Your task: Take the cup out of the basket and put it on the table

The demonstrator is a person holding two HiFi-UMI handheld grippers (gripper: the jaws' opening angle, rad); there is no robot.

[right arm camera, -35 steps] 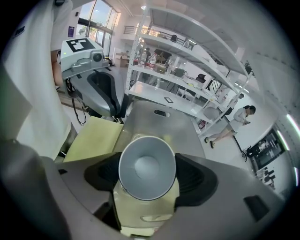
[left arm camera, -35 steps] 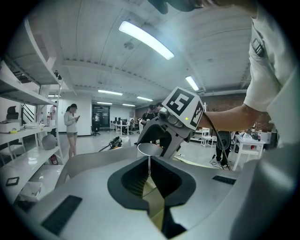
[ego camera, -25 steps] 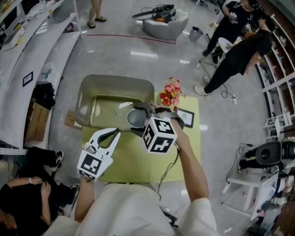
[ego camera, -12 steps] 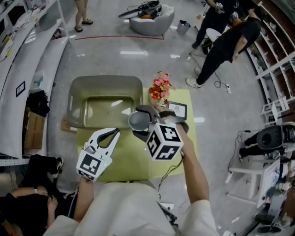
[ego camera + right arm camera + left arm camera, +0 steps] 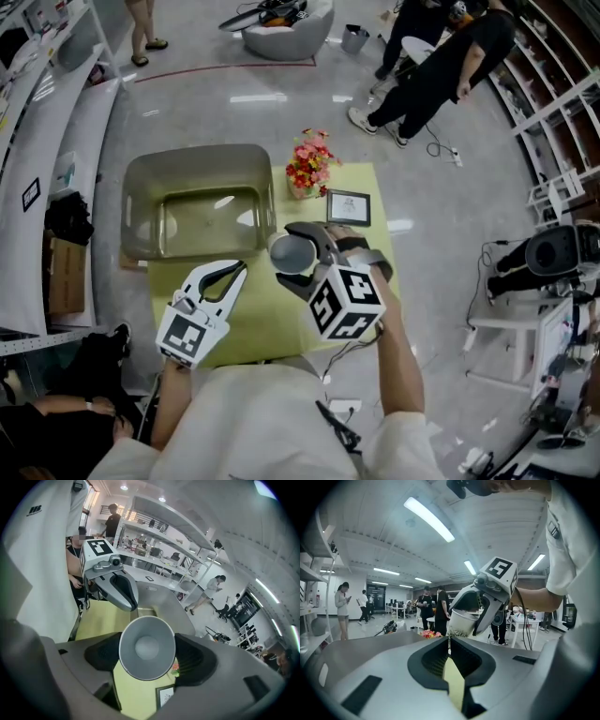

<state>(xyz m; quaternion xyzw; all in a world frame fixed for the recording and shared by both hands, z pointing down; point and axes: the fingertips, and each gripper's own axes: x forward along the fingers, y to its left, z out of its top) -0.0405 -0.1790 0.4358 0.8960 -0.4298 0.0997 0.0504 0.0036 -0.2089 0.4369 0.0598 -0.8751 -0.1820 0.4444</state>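
One cup point(image 5: 292, 253) is held across its sides by the wide-set jaws of the right gripper point(image 5: 298, 257), its mouth turned toward that gripper's camera. It is carried out of the basket point(image 5: 141, 202), above the table point(image 5: 253, 323). The left gripper point(image 5: 233, 271) is closed on nothing. The placing step is judged in hand: the cup is to be lowered, set base-down on the table, then released.
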